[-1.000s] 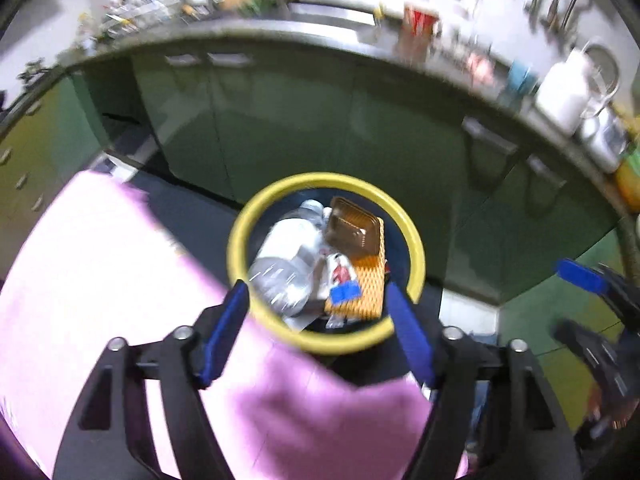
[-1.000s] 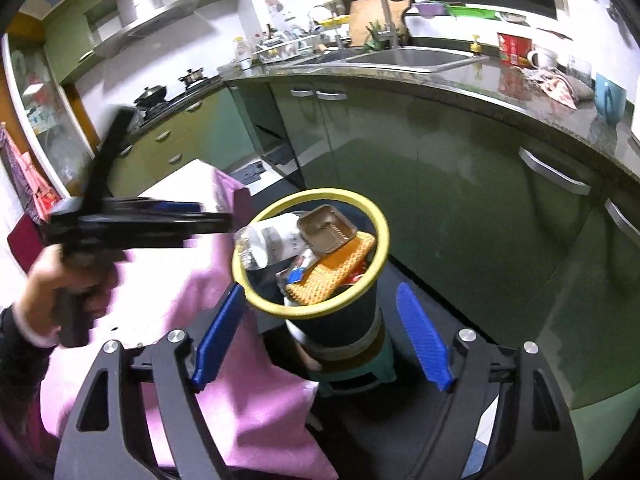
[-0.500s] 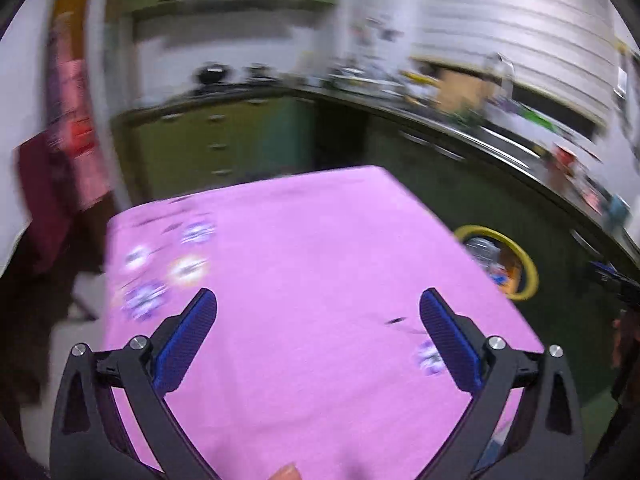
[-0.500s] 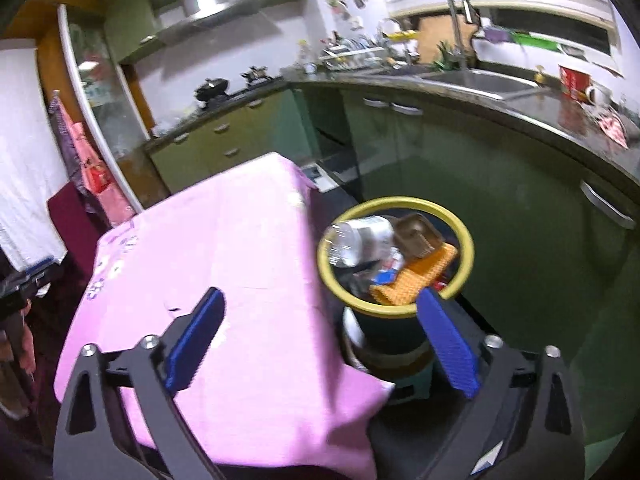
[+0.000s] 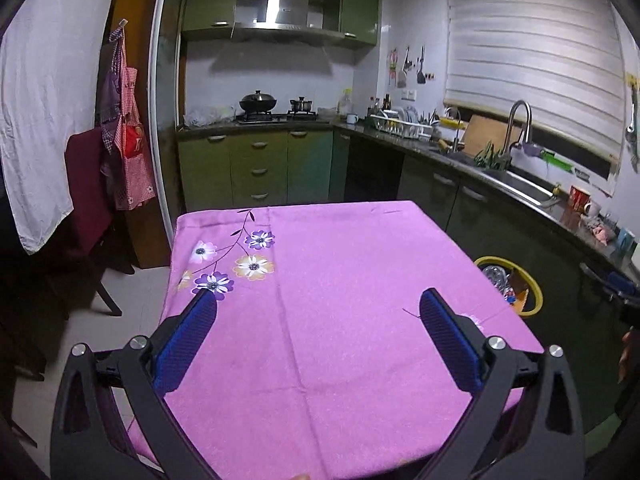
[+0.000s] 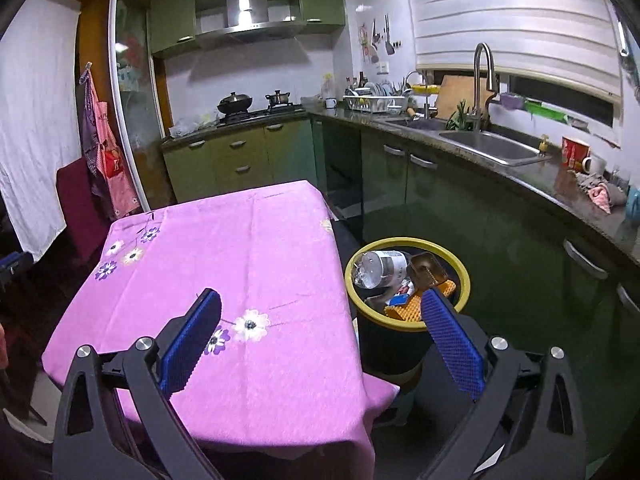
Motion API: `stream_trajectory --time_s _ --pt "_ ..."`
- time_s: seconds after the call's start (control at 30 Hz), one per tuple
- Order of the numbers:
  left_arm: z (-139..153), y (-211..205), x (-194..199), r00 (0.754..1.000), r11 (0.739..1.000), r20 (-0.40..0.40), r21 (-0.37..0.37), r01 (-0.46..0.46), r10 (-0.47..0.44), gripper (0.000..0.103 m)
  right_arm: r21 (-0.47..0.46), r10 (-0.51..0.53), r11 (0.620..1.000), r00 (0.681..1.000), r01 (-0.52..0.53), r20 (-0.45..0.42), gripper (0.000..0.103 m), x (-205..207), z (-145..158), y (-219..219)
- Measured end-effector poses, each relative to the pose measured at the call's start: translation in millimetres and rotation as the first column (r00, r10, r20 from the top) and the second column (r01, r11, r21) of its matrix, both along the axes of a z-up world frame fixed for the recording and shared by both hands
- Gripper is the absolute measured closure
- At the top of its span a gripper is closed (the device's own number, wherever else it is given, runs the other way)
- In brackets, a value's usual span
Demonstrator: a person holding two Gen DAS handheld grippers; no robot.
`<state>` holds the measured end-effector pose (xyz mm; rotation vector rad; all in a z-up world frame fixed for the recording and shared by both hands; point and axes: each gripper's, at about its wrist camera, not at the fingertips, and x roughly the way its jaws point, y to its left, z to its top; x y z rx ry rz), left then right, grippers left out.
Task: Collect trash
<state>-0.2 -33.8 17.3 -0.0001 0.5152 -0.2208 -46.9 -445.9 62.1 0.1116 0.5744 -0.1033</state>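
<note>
The left gripper (image 5: 318,304) hangs over the pink-clothed tabletop (image 5: 340,280), tilted downward, its jaws spread wide with nothing between them after just opening. The right gripper (image 6: 320,308) tilts down over the tabletop's right edge, jaws likewise just opened and empty. Beside that edge stands the yellow-rimmed trash bin (image 6: 464,272), holding a clear plastic bottle (image 6: 380,268), a brown tray (image 6: 426,268), an orange textured piece (image 6: 408,308) and small wrappers.
</note>
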Motion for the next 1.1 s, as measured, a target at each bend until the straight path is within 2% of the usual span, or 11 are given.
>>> stream_trajectory --time_s 0.3,1.1 --pt "1 9 -16 1.0 1.0 0.012 0.008 -0.013 0.013 0.006 -0.01 -0.008 1.0 1.0 0.008 0.014 0.005 -28 0 12" --pt "-7 10 -20 1.0 0.999 -0.003 0.043 -0.021 0.021 0.006 -0.014 -0.011 1.0 1.0 0.012 0.026 0.004 -24 5 12"
